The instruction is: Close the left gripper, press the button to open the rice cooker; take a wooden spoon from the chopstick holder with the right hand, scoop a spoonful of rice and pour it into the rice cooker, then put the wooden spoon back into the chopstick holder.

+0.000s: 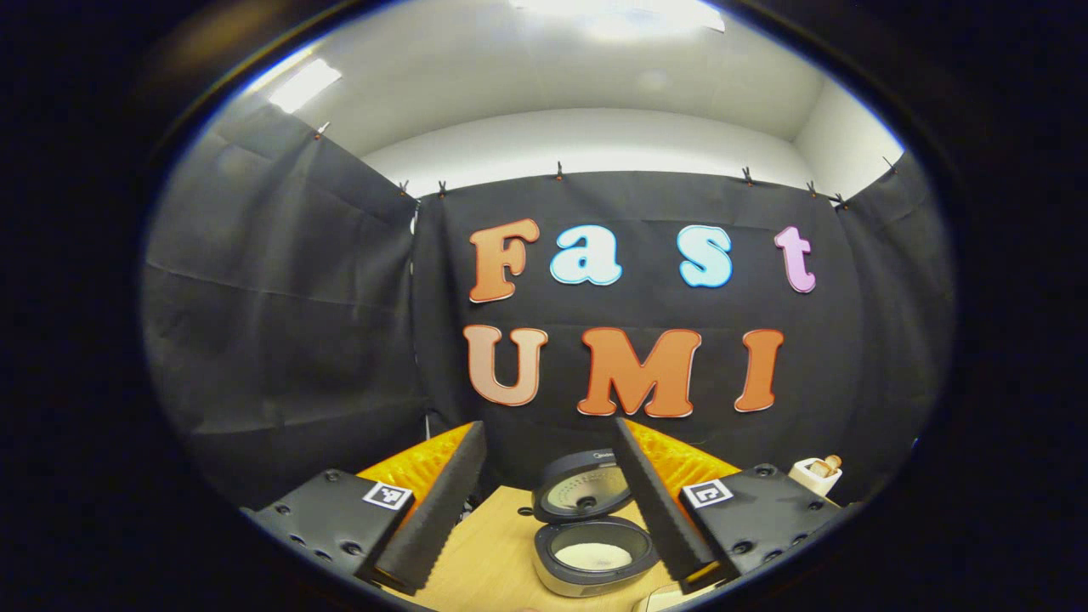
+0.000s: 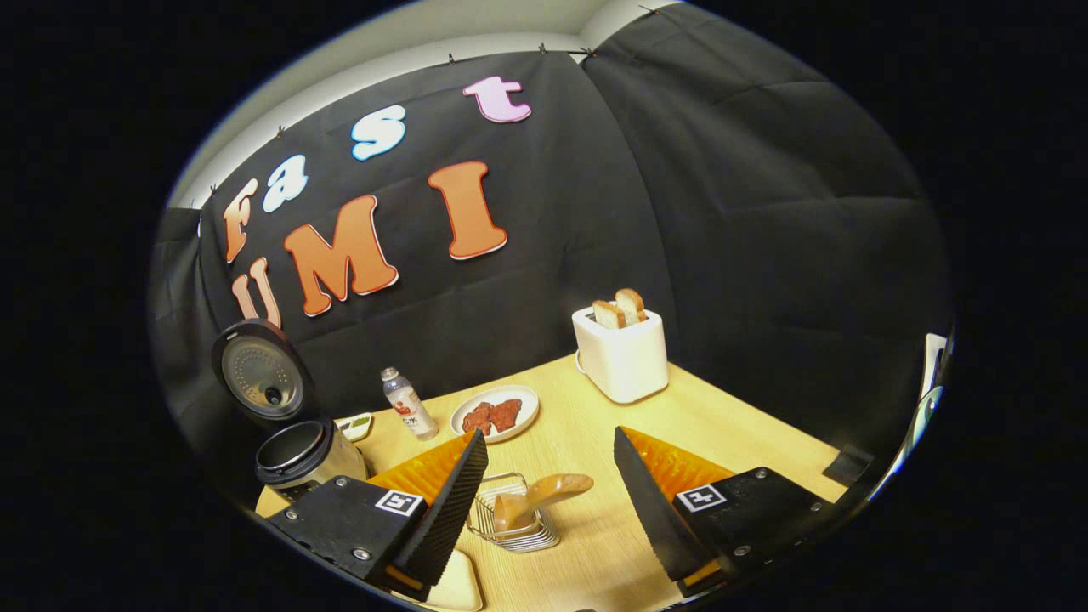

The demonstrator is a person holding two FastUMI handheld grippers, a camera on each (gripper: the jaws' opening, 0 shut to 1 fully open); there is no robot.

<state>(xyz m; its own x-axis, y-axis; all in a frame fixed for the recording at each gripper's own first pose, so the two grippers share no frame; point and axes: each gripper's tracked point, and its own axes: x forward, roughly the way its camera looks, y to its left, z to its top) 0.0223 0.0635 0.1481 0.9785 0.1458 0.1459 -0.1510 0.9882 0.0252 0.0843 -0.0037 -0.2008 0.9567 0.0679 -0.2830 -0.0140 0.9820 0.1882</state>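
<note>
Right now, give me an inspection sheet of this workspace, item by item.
Surface: light wooden table, bare between the things.
Job's things: rice cooker open, lid up, white rice in the pot; wooden spoon resting in the wire chopstick holder.
Clutter: white toaster with two bread slices; plate of reddish food; small bottle.
Grippers: left gripper jaws apart, holding nothing; right gripper jaws apart, aimed at the chopstick holder, holding nothing.
Cables: nothing seen.
Surroundings: black cloth booth walls, white ceiling with lights.
</note>
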